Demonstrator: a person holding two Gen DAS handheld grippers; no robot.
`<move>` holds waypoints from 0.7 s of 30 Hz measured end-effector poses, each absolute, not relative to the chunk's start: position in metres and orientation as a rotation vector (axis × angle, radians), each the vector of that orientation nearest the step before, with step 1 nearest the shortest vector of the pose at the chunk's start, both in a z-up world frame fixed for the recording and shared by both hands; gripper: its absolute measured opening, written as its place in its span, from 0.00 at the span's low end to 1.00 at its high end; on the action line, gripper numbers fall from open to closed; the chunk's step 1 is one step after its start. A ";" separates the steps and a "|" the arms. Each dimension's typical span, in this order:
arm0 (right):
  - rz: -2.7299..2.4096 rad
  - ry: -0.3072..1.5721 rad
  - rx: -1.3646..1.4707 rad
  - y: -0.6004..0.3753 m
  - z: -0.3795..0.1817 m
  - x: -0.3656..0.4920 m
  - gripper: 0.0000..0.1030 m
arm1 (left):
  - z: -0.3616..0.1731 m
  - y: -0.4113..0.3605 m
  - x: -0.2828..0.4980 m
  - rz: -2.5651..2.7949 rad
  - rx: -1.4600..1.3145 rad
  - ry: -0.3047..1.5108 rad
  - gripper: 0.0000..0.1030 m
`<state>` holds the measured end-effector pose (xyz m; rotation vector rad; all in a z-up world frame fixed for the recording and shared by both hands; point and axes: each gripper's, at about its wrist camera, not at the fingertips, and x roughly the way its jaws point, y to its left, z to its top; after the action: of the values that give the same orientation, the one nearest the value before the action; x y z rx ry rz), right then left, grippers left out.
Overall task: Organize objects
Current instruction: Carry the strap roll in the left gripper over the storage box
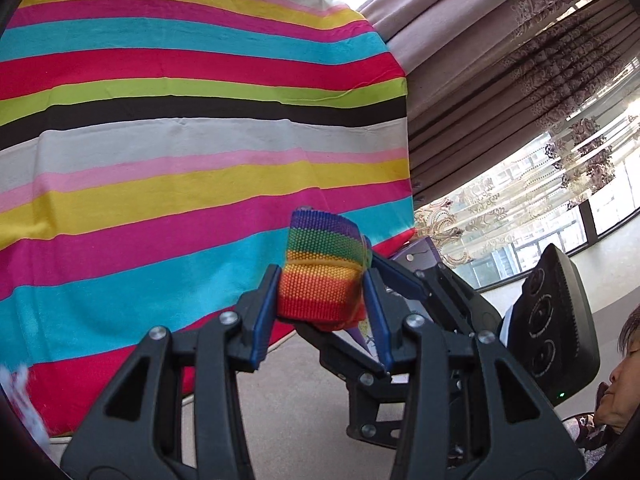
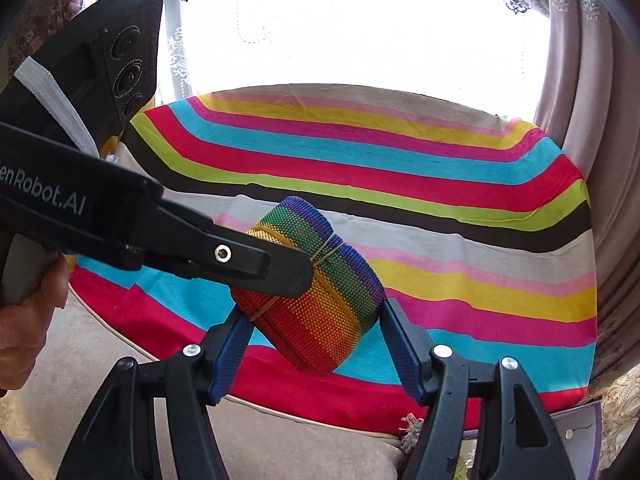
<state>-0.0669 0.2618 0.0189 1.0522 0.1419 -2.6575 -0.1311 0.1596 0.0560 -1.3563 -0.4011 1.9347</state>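
Note:
A rolled rainbow-striped woven strap, bound with a rubber band, is held in the air above the striped tablecloth. My left gripper is shut on it, both blue pads pressing its sides. In the right wrist view the same roll sits between my right gripper's fingers, which stand spread on either side of it, with the right pad at its edge. The left gripper's black finger crosses in from the left and clamps the roll. The right gripper also shows behind the roll in the left wrist view.
A table with a bright striped cloth lies beneath. Curtains and a bright window stand behind it. A person's face is at the right edge. A purple item lies off the table's near right corner.

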 end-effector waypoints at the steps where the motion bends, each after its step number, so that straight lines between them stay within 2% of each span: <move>1: -2.668 0.134 1.048 0.266 0.021 -0.058 0.63 | 0.058 0.165 -0.128 1.928 -1.354 -0.386 0.44; 11: -2.723 0.066 1.068 0.308 0.021 -0.039 0.63 | 0.054 0.205 -0.113 1.859 -1.342 -0.318 0.43; 21: -2.769 0.092 1.170 0.337 0.010 -0.011 0.63 | 0.035 0.240 -0.091 1.795 -1.333 -0.273 0.43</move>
<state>-0.0112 0.3370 0.0096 1.1705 0.0917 -2.7695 -0.0912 0.2397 0.0346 -1.3327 -0.2727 1.7952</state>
